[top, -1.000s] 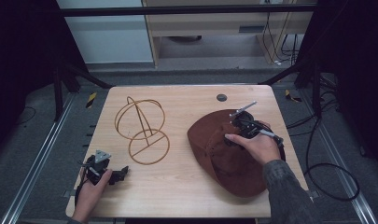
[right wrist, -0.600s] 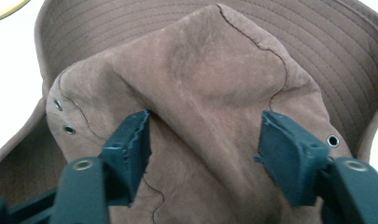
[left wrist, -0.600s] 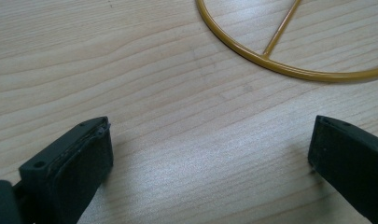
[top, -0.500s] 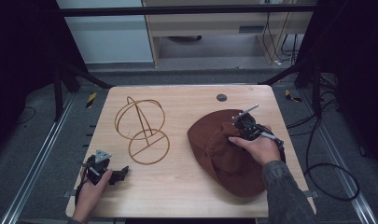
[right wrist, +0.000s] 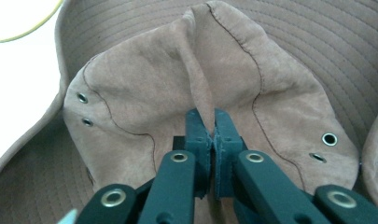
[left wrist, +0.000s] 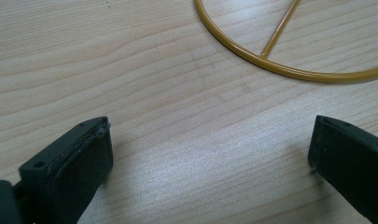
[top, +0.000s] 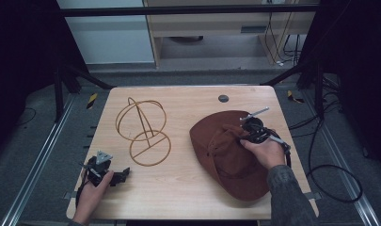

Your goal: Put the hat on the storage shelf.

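My left gripper (top: 114, 175) rests at the near left table (top: 188, 193) edge, jaws wide apart on nothing, while my right gripper (right wrist: 211, 135) has just closed, pinching a fold of the brown hat's (top: 228, 153) crown, with the wire stand (top: 143, 132) farther left.

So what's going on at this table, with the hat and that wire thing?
A person holds a two-jaw gripper in each hand. The right gripper has just closed its jaws on a fold in the crown of the brown hat, which lies on the wooden table. The left gripper rests open near the table's front corner, holding nothing. The gold wire hat stand stands apart from the hat, with nothing on it.
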`<state>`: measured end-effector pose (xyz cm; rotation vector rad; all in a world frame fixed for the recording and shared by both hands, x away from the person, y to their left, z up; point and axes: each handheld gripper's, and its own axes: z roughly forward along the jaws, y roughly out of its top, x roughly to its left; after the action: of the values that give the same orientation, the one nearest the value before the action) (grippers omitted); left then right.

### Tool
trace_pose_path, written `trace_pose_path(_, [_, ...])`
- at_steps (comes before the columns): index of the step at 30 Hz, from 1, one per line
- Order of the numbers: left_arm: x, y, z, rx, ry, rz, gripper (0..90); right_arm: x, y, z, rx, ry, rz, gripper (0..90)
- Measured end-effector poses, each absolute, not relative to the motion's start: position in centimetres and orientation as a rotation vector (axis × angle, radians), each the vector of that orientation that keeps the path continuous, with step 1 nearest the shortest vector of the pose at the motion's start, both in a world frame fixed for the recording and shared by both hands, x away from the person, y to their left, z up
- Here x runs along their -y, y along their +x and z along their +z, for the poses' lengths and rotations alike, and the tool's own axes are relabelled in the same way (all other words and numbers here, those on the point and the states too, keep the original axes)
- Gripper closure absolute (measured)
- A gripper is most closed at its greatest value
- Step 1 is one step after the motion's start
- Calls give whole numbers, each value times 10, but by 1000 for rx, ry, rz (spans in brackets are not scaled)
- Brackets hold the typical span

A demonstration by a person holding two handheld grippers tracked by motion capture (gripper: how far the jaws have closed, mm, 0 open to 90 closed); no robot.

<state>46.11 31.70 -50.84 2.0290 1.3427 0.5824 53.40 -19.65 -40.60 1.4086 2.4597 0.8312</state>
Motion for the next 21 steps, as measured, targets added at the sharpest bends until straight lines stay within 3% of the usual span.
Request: trace_pose_path(21, [-317,461,-508,-1333,2033,576,0,199,506,-368,-2375,1341,990,891])
